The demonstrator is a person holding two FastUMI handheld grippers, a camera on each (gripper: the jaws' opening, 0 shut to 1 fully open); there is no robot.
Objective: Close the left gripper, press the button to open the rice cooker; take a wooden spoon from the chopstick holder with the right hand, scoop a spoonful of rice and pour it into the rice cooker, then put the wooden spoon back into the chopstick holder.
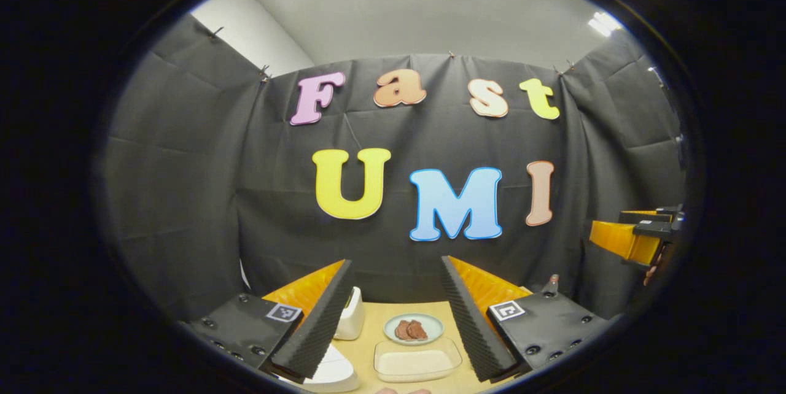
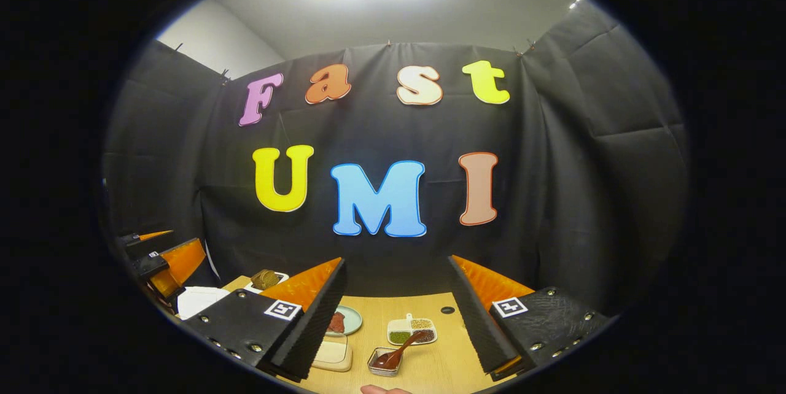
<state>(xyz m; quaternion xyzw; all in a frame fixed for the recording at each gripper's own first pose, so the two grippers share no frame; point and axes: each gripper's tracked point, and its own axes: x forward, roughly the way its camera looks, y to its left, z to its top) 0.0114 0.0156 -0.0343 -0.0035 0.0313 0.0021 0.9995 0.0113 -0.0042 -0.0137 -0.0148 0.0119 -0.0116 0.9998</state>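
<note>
Left gripper [image 1: 396, 320] jaws spread, high above the tabletop [image 1: 368, 345]; rice cooker [image 1: 334, 372] low-left beneath it. Close them before pressing or you'll straddle the button. Right gripper [image 2: 396, 320] jaws also spread.

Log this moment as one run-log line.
left gripper: open, raised over table | right gripper: open, holding nothing | rice tray: untouched | spoon: resting in small dish | stage: before button press

1. A wooden table [image 2: 430, 363] spans the bottom centre of both views.
2. A green plate [image 1: 413, 328] of brownish food sits at lower centre.
3. A divided dish [image 2: 412, 331] of grains sits beside a small red bowl [image 2: 384, 361] with a spoon.
</note>
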